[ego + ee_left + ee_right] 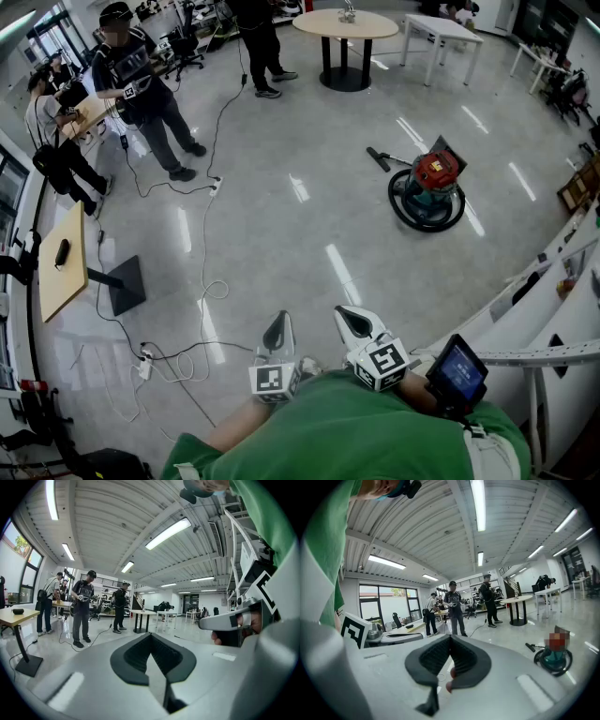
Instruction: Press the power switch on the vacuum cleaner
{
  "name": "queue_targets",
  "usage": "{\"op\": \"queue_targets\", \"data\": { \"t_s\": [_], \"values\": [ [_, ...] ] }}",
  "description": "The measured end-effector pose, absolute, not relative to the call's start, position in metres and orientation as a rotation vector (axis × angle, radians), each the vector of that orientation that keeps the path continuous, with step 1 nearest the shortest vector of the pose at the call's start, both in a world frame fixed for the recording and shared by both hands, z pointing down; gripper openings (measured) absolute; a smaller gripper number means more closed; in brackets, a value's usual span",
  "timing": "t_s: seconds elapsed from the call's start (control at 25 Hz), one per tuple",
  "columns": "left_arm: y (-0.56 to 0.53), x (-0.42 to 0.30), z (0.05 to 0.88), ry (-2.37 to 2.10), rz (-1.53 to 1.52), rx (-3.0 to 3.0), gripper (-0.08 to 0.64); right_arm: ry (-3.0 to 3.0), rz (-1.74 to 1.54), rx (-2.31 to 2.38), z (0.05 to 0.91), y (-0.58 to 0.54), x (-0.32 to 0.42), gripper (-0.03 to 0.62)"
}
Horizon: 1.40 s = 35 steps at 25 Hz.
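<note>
Grey, glossy floor point(309, 234) fills most of the head view. A round surface point(345, 23) is set at the far end and a wooden surface point(66, 286) along the left side. A person in dark clothes point(141, 89) is seen standing beyond the wooden surface, with others close by. The vacuum point(428, 187), red on top and teal below, with a black hose coiled round its base, is placed on the floor ahead and to the right, well apart from both grippers. In the right gripper view the vacuum point(553, 660) is seen low at the right, its top blurred. The left gripper point(277, 330) and the right gripper point(353, 323) are held side by side, close to a green shirt point(347, 431). The jaws of each are closed tip to tip, and nothing is held between them.
</note>
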<state>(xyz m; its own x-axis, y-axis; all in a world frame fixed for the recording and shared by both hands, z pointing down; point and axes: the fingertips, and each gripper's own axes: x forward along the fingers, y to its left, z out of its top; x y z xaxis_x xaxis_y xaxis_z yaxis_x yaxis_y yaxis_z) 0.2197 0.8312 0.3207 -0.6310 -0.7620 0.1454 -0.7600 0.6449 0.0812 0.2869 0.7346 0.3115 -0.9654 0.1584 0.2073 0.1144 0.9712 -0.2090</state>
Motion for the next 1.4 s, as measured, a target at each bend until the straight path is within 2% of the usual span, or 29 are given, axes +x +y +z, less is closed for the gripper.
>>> {"op": "queue_targets", "data": {
  "t_s": [0.88, 1.4],
  "values": [
    [0.851, 0.213, 0.329, -2.703, -0.007, 1.164, 0.008, -2.913, 0.272, -0.230, 0.319, 0.744, 0.283, 0.002],
    [0.911, 0.173, 0.328, -2.771, -0.060, 1.081, 0.008, -2.914, 0.241, -0.318, 0.312, 0.794, 0.231, 0.002]
  ]
}}
